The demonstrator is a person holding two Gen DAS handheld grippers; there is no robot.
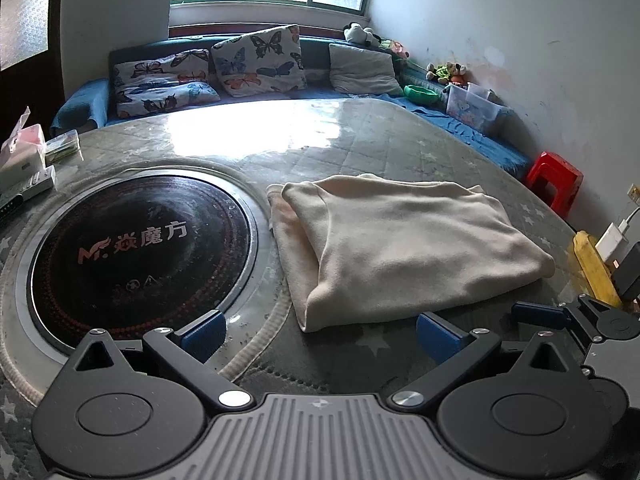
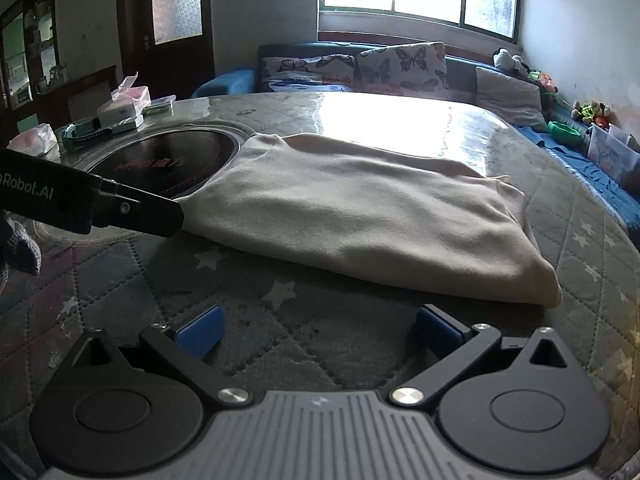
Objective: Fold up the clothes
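Observation:
A cream garment (image 1: 404, 240) lies folded into a rough rectangle on the quilted table cover (image 1: 360, 148). It also shows in the right wrist view (image 2: 360, 212). My left gripper (image 1: 320, 336) is open and empty, just short of the garment's near edge. My right gripper (image 2: 320, 332) is open and empty, a little in front of the garment's near edge. The right gripper also shows at the right edge of the left wrist view (image 1: 576, 316). The left gripper's body (image 2: 88, 204) shows at the left of the right wrist view, beside the garment's left corner.
A round black cooktop (image 1: 136, 252) is set into the table left of the garment. Boxes and tissue packs (image 1: 24, 160) sit at the far left. A sofa with butterfly cushions (image 1: 256, 64) runs behind. A red stool (image 1: 554, 180) and a yellow power strip (image 1: 596, 268) stand at the right.

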